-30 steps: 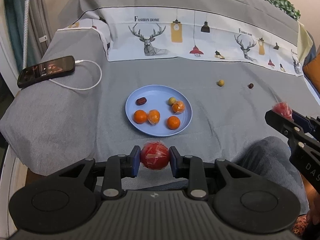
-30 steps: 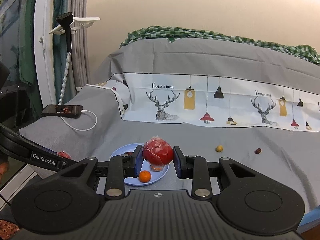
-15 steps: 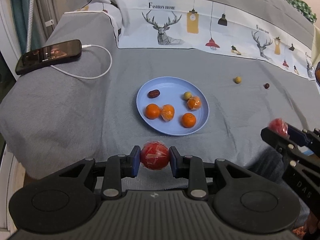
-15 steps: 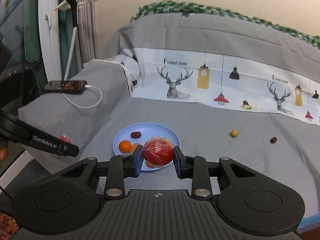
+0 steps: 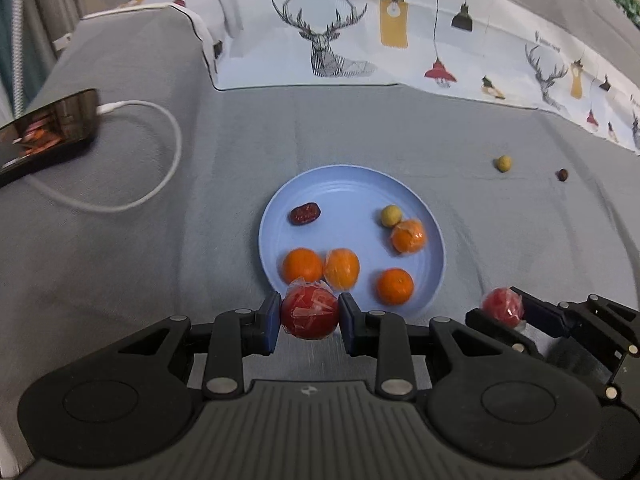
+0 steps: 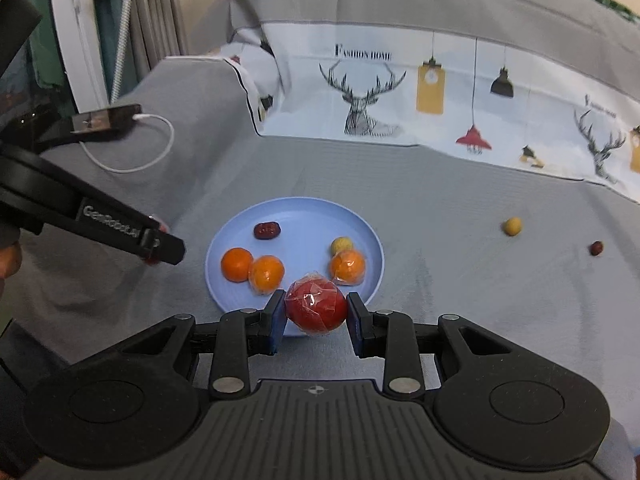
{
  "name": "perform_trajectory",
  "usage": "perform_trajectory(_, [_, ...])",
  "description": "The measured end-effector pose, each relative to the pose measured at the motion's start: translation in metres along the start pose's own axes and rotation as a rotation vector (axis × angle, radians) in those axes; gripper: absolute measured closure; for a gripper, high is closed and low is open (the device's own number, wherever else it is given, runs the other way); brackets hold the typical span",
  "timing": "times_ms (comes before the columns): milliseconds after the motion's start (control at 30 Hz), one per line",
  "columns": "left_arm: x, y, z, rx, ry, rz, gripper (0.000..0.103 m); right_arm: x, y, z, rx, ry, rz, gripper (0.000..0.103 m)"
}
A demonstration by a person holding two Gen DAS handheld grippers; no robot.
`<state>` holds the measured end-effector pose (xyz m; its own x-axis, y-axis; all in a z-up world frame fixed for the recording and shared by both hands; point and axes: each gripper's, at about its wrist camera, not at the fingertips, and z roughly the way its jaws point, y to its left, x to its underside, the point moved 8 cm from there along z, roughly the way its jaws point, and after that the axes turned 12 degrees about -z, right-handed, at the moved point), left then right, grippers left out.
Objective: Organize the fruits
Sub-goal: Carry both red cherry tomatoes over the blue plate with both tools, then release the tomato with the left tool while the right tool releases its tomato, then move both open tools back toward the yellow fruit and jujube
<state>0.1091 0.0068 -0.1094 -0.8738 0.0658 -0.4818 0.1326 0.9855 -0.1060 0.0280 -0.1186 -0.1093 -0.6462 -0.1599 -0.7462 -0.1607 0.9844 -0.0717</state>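
The left gripper pinches a red fruit. The right gripper pinches another red fruit. Both hang by the blue plate.

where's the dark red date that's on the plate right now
The date lies on the far left part of the blue plate in the left wrist view, apart from the oranges.

A blue plate lies flat, bearing four oranges, a yellowish fruit at 2 o'clock and a date at 10 o'clock. Two wrapped red fruits are held at its 6 o'clock edge.
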Motion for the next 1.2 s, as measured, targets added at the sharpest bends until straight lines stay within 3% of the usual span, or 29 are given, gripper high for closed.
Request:
perform_trajectory(467, [-0.042, -0.016, 0.103, -0.049, 0.073, 0.037, 0.066, -0.013, -0.017, 0.099, -0.016, 0.080, 0.013, 0.069])
perform_trajectory(500, [-0.044, -0.014, 0.107, -0.062, 0.079, 0.031, 0.060, -0.013, -0.017, 0.105, -0.019, 0.090, 0.012, 0.068])
perform_trajectory(533, [-0.046, -0.012, 0.111, -0.075, 0.092, 0.024, 0.038, -0.013, -0.018, 0.110, -0.024, 0.098, 0.015, 0.064])
perform_trajectory(567, [-0.048, -0.011, 0.113, -0.082, 0.105, 0.016, 0.012, -0.013, -0.020, 0.113, -0.029, 0.111, 0.021, 0.044])
perform_trajectory(600, [-0.050, -0.009, 0.113, -0.093, 0.110, 0.006, 0.004, -0.014, -0.024, 0.114, -0.026, 0.123, 0.031, 0.025])
perform_trajectory(633, [-0.053, -0.007, 0.109, -0.102, 0.098, -0.007, 0.001, -0.014, -0.028, 0.111, -0.008, 0.120, 0.045, 0.020])
perform_trajectory(700, [-0.057, -0.006, 0.098, -0.100, 0.075, -0.007, 0.000, -0.013, -0.037, 0.098, 0.020, 0.109, 0.069, 0.017])
perform_trajectory(833, [-0.057, -0.007, 0.071, -0.151, 0.153, -0.005, 0.000, -0.001, -0.054, 0.064, 0.041, 0.136, 0.141, 0.017])
perform_trajectory(967, [-0.063, -0.013, 0.003, -0.090, 0.158, -0.058, 0.000, 0.004, -0.071, 0.018, 0.071, 0.122, 0.217, 0.017])
perform_trajectory(1067, [-0.073, -0.028, -0.073, 0.005, 0.102, -0.077, 0.000, 0.002, -0.088, -0.019, 0.109, 0.083, 0.258, 0.016])
perform_trajectory(1200, [-0.085, -0.053, -0.172, 0.045, -0.028, -0.040, 0.000, -0.002, -0.109, -0.068, 0.170, 0.001, 0.310, 0.015])
